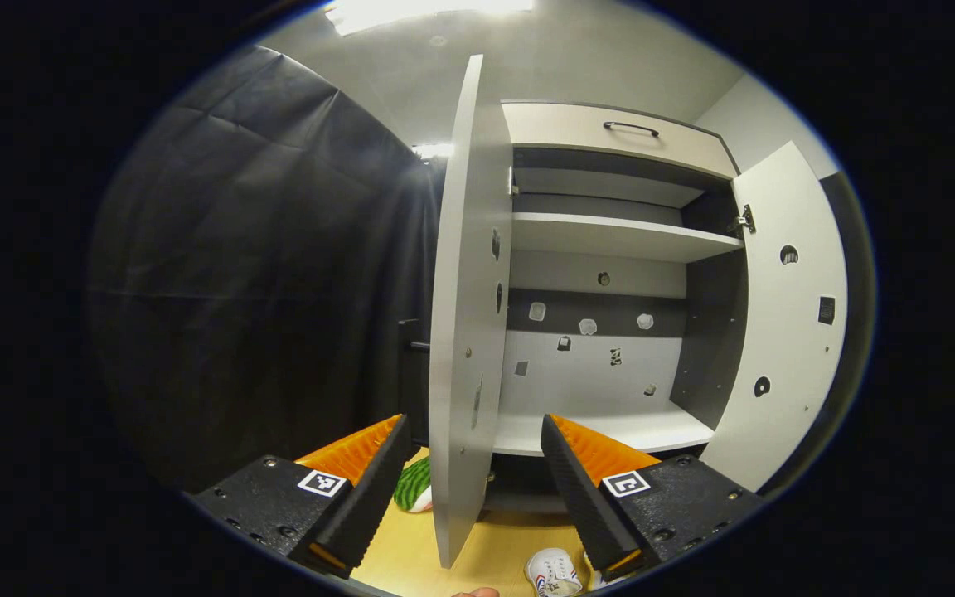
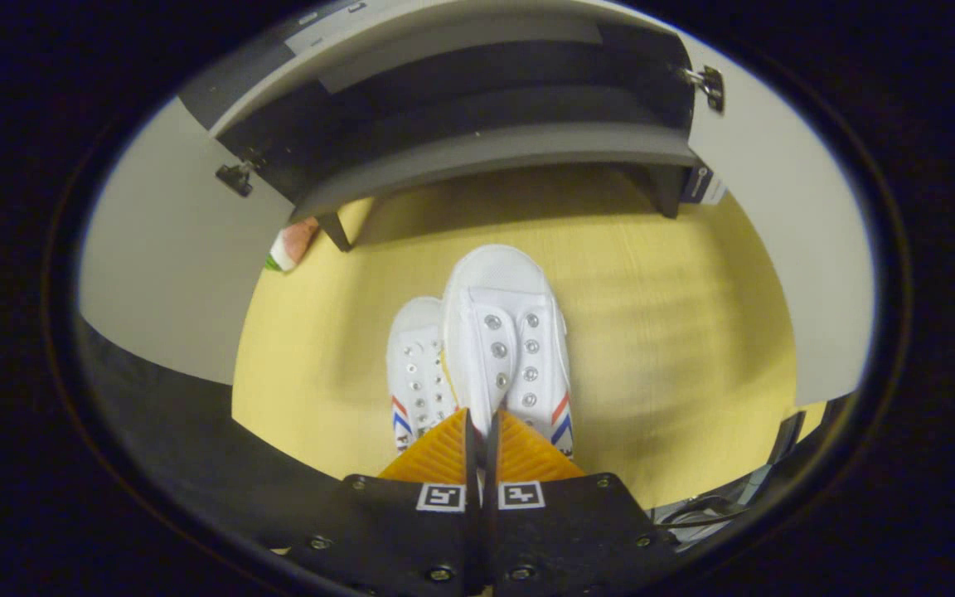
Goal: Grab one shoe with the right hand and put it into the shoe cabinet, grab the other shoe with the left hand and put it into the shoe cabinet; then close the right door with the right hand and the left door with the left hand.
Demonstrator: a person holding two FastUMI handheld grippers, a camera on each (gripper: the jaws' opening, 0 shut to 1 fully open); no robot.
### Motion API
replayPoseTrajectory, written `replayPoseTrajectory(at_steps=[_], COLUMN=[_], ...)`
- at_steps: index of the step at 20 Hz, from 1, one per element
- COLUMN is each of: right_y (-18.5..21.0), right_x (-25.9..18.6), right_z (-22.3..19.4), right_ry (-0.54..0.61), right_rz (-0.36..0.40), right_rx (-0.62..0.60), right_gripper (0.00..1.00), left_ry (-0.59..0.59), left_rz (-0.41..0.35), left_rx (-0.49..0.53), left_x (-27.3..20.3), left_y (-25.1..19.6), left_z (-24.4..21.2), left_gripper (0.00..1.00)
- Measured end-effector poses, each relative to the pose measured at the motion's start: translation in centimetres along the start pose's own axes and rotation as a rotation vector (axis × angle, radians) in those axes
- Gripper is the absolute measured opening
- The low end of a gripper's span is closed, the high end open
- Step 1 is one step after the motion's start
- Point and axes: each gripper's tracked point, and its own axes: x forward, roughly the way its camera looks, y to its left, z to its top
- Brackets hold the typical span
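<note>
Right tongs [image 2: 479, 431] are clenched nearly flat on the heel edge of the bigger white shoe [image 2: 506, 340], toe aimed straight ahead at the open cabinet [image 2: 477, 149]; second shoe [image 2: 417, 373] is beside it, left tongs [image 1: 477, 473] held released by the left door [image 1: 465, 315]

I find no legible text, brand or number. Square coded markers sit on each claw body: left claw [image 1: 477, 431], right claw [image 2: 479, 423]. A small label on the shoe cabinet [image 2: 697, 184] is too blurred to read.
</note>
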Motion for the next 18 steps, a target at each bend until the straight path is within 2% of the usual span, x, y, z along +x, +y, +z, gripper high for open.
replayPoseTrajectory(at_steps=[5, 11, 13, 14, 16, 18], right_y=[4.0, 6.2, 6.2, 5.7, 5.2, 5.4], right_x=[-7.7, -21.3, -24.5, -25.4, -28.0, -29.3], right_z=[9.6, 23.4, 25.3, 24.9, 27.9, 27.9], right_ry=[-0.215, -0.478, -0.529, -0.545, -0.56, -0.574], right_rz=[0.06, 0.074, 0.049, 0.028, -0.013, -0.043], right_rx=[-0.025, -0.086, -0.085, -0.089, -0.081, -0.066], right_gripper=[0.0, 0.0, 0.0, 0.0, 0.0, 0.0], left_ry=[-0.008, -0.029, -0.029, -0.028, -0.027, -0.024], left_rz=[-0.011, 0.0, 0.004, 0.009, 0.023, 0.041], left_rx=[0.012, 0.024, 0.017, 0.014, 0.013, 0.017], left_x=[-0.2, -0.1, -0.1, -0.2, -0.2, -0.2], left_y=[0.0, 0.6, 0.9, 1.1, 1.7, 2.3], left_z=[0.1, 0.6, 0.5, 0.5, 0.4, 0.2], left_gripper=[0.96, 0.96, 0.96, 0.96, 0.96, 0.93])
